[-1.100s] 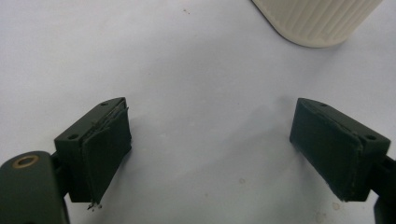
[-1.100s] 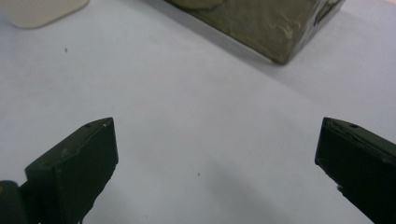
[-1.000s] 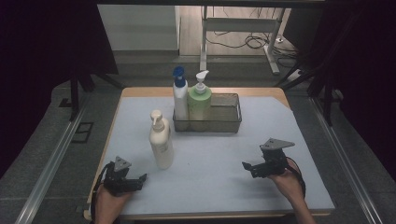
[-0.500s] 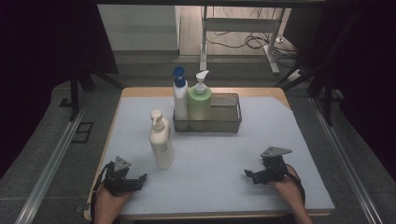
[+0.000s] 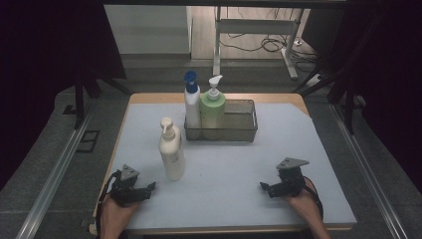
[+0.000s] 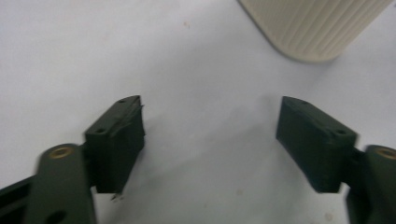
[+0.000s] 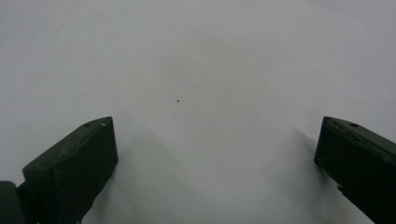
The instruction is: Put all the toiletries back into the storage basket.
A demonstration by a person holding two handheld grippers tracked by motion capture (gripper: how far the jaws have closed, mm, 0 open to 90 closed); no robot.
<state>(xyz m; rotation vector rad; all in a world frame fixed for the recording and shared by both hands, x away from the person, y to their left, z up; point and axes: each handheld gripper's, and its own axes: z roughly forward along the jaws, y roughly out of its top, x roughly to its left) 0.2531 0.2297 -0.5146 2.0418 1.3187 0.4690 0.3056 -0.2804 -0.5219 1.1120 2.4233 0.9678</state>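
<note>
We hold two black two-jaw grippers low over a pale grey-blue table mat [image 5: 234,164], one in each hand, at the near edge of the table.

Our left gripper [image 5: 148,188] rests near the front left corner, its jaws pointing toward the right. In the left gripper view its two jaws stand wide apart with bare mat between them, gripping nothing. Just beyond and to the right of them in that view is the rounded, ribbed base of a cream-white plastic pump bottle [image 6: 313,25].

Our right gripper [image 5: 265,187] rests near the front right, well apart from the left one, its jaws pointing left. A grey three-cornered plate sits on top of it. In the right gripper view its jaws are spread widely, with plain mat and a tiny dark speck between them; they grip nothing.

A little farther in, the cream-white pump bottle [image 5: 171,152] stands upright on the mat, near our left gripper and clear of its jaws.

Behind it, toward the middle of the table, sits a dark wire-mesh rectangular basket [image 5: 239,130]. At the basket's left end stand two upright bottles, side by side: a white bottle with a blue spray top [image 5: 191,102] on the left, and a pale green round bottle with a white pump [image 5: 213,107] just beside it on the right. The rest of the basket is open.

Beyond the mat's far edge a strip of the wooden tabletop [image 5: 278,97] shows.
</note>
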